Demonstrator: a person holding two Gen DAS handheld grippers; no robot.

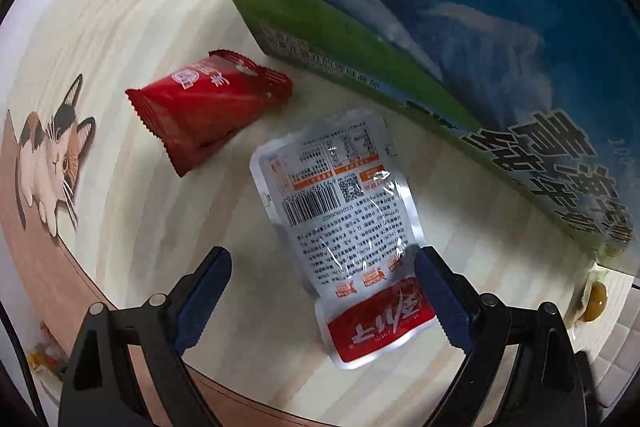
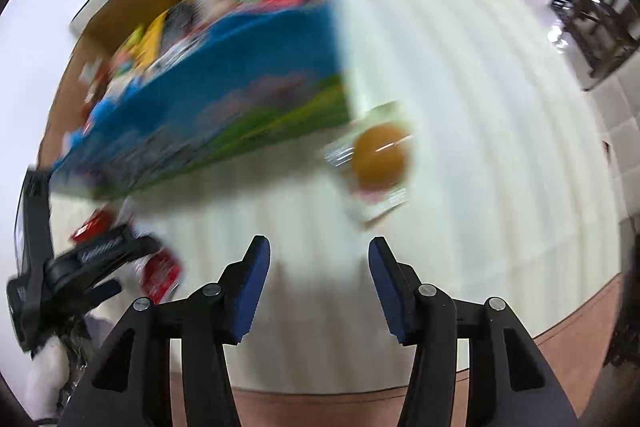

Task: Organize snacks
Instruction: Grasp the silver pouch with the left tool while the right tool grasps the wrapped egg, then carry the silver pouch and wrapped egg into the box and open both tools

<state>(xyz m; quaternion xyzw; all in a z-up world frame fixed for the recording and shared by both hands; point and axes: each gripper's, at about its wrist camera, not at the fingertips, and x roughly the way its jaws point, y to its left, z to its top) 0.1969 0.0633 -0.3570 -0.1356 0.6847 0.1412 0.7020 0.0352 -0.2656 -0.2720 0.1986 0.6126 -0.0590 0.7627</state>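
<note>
In the left wrist view a silver snack pouch (image 1: 340,211) with a red end lies flat on the pale wood-grain table. My left gripper (image 1: 322,253) stands open over it; the right finger (image 1: 436,287) is at the pouch's edge and the left finger (image 1: 208,279) is well apart from it. A red snack packet (image 1: 208,107) lies further off to the left. The right wrist view is blurred: my right gripper (image 2: 318,243) is open above the bare table with nothing between its fingers. A clear packet with a brown egg (image 2: 380,155) lies ahead of it.
A blue and green printed carton (image 1: 400,27) stands beside the pouch; from the right wrist it shows as an open carton (image 2: 224,99) holding several snacks. The egg packet (image 1: 596,299) lies at its corner. A cat picture (image 1: 52,155) marks the table's curved edge. The left gripper's body (image 2: 100,251) shows at left.
</note>
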